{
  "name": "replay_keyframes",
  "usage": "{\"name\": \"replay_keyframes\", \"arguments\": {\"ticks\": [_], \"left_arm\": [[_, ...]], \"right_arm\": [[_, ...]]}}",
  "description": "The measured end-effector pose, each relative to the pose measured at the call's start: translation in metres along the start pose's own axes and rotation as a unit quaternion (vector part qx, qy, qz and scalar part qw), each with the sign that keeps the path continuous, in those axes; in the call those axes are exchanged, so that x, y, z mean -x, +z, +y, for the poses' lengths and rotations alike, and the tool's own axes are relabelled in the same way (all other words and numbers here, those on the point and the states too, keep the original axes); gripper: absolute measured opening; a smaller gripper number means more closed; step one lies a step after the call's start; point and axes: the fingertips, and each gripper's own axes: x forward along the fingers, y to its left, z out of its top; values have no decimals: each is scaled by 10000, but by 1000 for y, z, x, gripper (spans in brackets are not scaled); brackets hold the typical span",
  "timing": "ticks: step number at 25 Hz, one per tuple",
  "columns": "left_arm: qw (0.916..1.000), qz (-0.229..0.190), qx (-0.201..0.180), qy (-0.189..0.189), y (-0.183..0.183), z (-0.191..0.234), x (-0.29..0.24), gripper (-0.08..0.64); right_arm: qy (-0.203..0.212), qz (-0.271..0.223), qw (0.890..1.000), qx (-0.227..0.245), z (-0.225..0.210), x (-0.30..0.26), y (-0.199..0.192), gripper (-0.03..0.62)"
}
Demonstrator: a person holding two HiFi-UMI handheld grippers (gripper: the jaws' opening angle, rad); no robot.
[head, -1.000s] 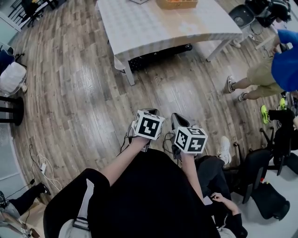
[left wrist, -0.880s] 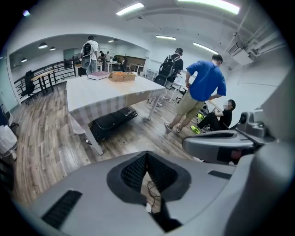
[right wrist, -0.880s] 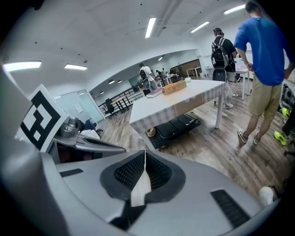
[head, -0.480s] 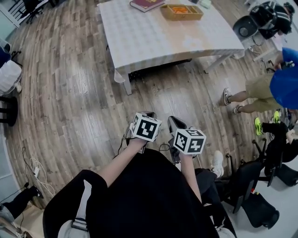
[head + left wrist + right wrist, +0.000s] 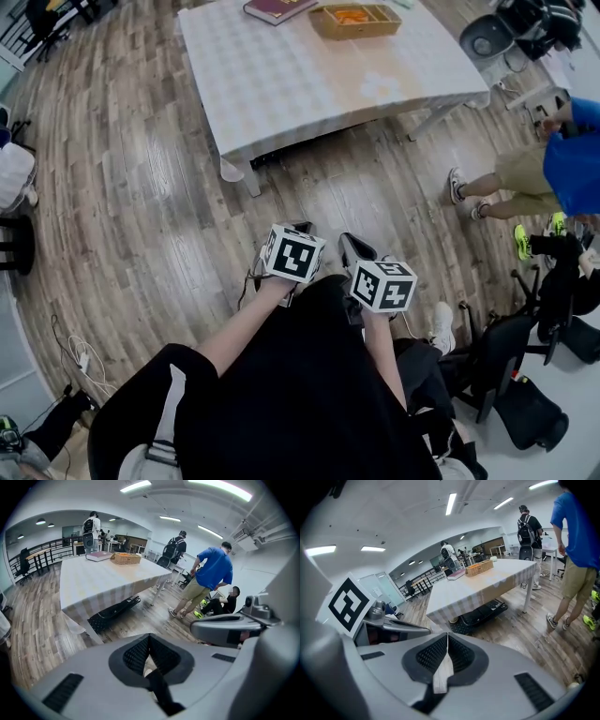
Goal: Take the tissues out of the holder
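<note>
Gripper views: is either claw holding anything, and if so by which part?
Nothing is held. The left grey claw and the right grey claw both have their jaws closed together with nothing between them.

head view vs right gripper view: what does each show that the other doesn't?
Head view only: the wearer's black top, a white cable on the floor. Right gripper view only: the right gripper with jaws shut and empty, ceiling lights, a person with a backpack. Both: the clothed table, basket, book, person in blue.

Left gripper (image 5: 149, 640) jaws pressed together at bottom centre; cloth-covered table (image 5: 101, 581) upper left carries wicker basket (image 5: 125, 558) and book (image 5: 98, 556).
</note>
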Motion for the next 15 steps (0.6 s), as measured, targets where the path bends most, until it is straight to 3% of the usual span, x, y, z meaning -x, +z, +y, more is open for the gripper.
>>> {"name": "replay_keyframes", "arguments": {"ticks": [6,15], "left_arm": [[9999,118,-102,-30,24,-8,-27,0],[9998,110,-165,88,91,-28,-77,0]], "right_arm": [[-70,-18,9998,-172,-35,-8,17,17],[47,-140,9999,-44,-97,-21,82,17]]}}
